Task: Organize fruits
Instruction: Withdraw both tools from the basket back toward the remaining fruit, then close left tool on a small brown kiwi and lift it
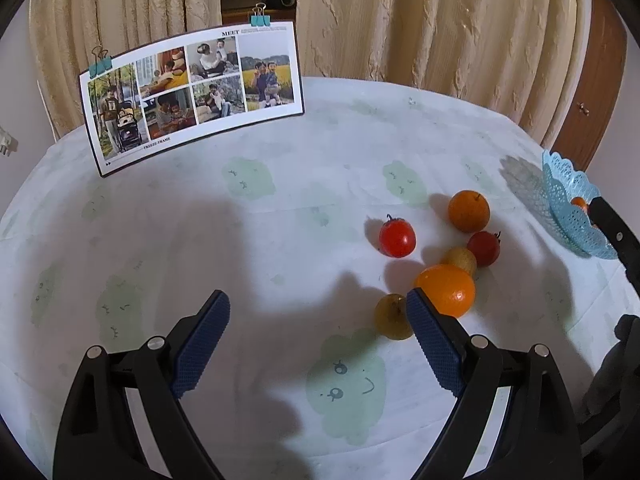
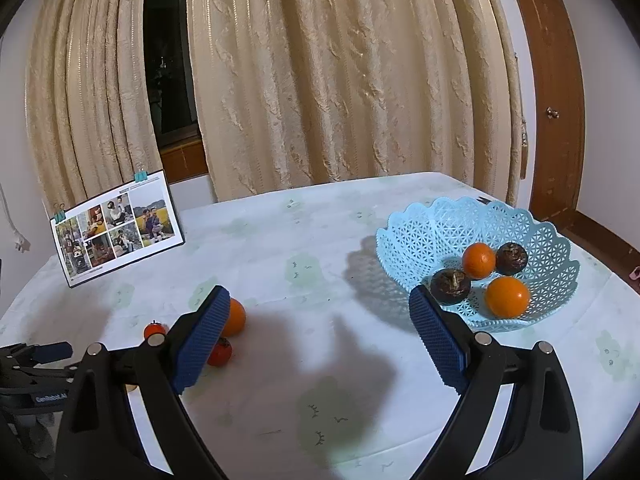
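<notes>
Loose fruit lies on the tablecloth in the left wrist view: a red tomato [image 1: 397,237], a far orange [image 1: 468,211], a second red tomato [image 1: 484,248], a yellow-brown fruit [image 1: 459,260], a near orange [image 1: 446,290] and an olive-yellow fruit [image 1: 391,317]. My left gripper [image 1: 318,308] stands open over bare cloth, its right finger just in front of the near orange and olive fruit. A light-blue lattice basket [image 2: 432,224] holds two oranges [image 2: 507,296] and two dark fruits [image 2: 450,285]. My right gripper [image 2: 320,302] is open and empty, left of the basket.
A photo collage board [image 1: 192,92] with teal clips stands at the table's far left. Cream curtains [image 2: 340,72] hang behind the table, and a brown wooden door [image 2: 556,100] is at the right. The other gripper's black frame [image 2: 36,364] shows at the lower left.
</notes>
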The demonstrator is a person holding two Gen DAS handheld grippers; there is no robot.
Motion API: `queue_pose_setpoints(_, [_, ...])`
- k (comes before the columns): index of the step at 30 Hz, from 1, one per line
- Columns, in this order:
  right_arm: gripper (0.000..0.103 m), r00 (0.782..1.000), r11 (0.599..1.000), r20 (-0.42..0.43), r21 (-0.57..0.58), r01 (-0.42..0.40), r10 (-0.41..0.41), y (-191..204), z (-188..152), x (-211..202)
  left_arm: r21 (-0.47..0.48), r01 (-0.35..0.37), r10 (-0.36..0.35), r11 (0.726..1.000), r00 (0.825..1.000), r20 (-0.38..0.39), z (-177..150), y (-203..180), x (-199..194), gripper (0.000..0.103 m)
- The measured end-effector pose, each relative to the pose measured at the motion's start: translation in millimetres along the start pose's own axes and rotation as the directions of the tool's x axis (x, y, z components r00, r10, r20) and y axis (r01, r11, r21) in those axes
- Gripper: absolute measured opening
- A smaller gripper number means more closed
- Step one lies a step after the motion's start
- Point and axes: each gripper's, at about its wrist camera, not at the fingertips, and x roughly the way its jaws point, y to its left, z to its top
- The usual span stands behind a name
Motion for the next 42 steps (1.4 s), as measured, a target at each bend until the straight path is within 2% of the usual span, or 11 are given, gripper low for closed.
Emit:
queue_pose_setpoints(14, [0.092,0.996,0.997,-0.051,0.036,-0.064,0.066,-5,-1,7,0.014,0.015,-0.015,1.0,1.0,-0.007,-1,-2,5,0.089])
queue_pose_setpoints(23, [0.092,0.995,0.996,-0.068,0.056,-0.073,0.076,-8,-1,11,0.085,0.062,-0.058,0.995,0.998,-0.039,-12,-23,8,0.089])
queue_pose_setpoints(32, [0.092,0.994,0.996,-0.072,0.048,-0.082,0.085,-7,-1,10,0.091,0.09,-0.086,0.992,0.995,-0.053,-9,-27,17,0.055])
queue_pose_setpoints(37, [0.092,0.991,0.994,-0.079,0.043,-0.102,0.105,-5,-2,11,0.082,0.104,-0.1,0.991,0.994,-0.047,-7,-25,17,0.029])
queue_pose_setpoints(42, [0.092,0.985,0.99,-0.11,0.06,-0.129,0.135,-5,-4,15,0.089,0.116,-0.114,0.989,0.993,-0.034,-9,-25,8,0.029])
